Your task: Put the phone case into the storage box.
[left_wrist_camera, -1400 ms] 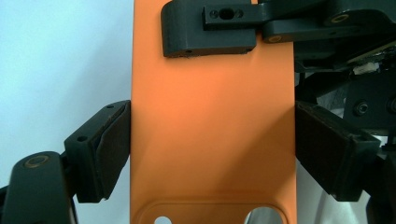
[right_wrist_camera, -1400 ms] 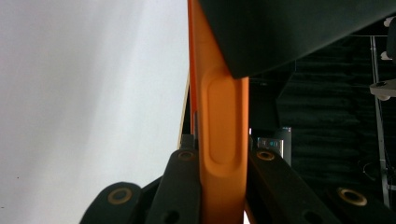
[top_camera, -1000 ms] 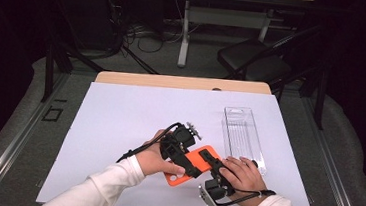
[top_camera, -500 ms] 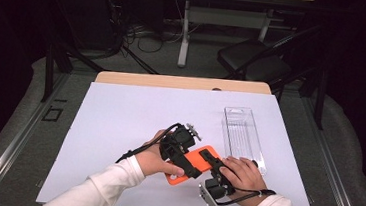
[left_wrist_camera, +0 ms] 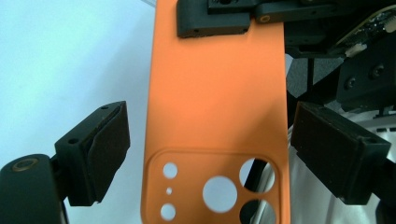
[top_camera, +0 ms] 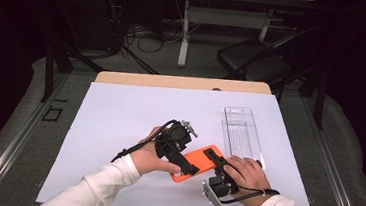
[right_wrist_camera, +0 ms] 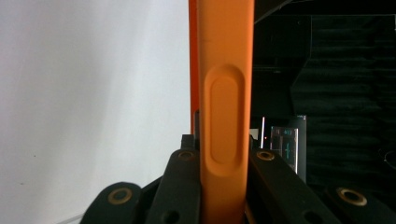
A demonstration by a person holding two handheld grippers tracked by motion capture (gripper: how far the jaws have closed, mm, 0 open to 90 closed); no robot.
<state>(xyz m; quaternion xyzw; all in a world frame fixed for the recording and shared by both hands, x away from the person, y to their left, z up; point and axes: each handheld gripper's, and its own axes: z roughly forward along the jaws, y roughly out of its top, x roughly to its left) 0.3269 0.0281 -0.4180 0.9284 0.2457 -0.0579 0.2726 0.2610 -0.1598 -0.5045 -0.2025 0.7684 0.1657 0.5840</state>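
Right now my right gripper (right_wrist_camera: 224, 186) alone pinches the orange phone case (left_wrist_camera: 219, 107); my left gripper (left_wrist_camera: 210, 154) stands spread around it, so the case could twist loose.

Dim room: grey floor (top_camera: 12, 133), black chair (top_camera: 254, 64) and cables (top_camera: 142, 34) behind the wooden table (top_camera: 183, 82)

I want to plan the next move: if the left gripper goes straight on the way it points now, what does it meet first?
The left gripper has open jaws on either side of the orange phone case. Straight ahead, it would probably first meet the right gripper, which is clamped on the case's far end. The depth is hard to judge.
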